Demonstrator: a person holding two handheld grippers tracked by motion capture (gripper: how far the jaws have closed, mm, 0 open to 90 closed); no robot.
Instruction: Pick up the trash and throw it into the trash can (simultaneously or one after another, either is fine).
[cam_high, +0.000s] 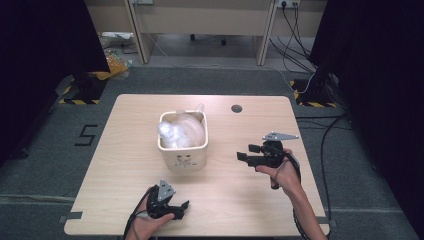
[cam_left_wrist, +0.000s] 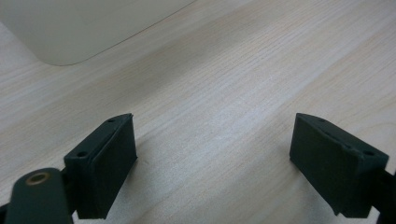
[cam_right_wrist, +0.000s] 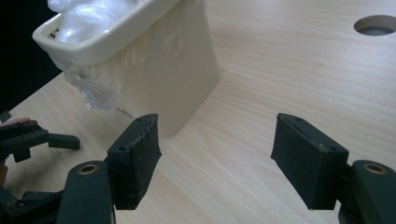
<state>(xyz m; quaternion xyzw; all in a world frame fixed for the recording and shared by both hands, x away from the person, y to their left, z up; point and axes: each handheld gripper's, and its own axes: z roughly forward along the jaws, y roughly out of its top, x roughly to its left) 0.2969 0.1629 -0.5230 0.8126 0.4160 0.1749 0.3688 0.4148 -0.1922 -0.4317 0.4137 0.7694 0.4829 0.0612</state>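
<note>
We find a cream, square-mouthed plastic bin (cam_high: 183, 149) standing upright near the middle of the light wood-grain table (cam_high: 125, 150). A crumpled clear plastic bag (cam_high: 181, 131) fills its mouth; in the right gripper view the film (cam_right_wrist: 100, 79) hangs over the rim and down one wall. The bin's near face carries a small dark printed mark (cam_high: 183, 160); we cannot read it. On the grey floor left of the table we read a black painted figure "5" (cam_high: 86, 135).

The left gripper (cam_high: 181, 209) lies low over the table's near edge, well apart from the bin. In its own view we see both jaws spread wide with bare wood between them and nothing held (cam_left_wrist: 215, 163).

The right gripper (cam_high: 245, 152) is held to the right of the bin, pointing toward it. Its jaws also stand wide apart and empty (cam_right_wrist: 217, 161), short of the bin wall (cam_right_wrist: 177, 79). A round grommet hole (cam_high: 236, 108) sits near the table's far edge.
</note>
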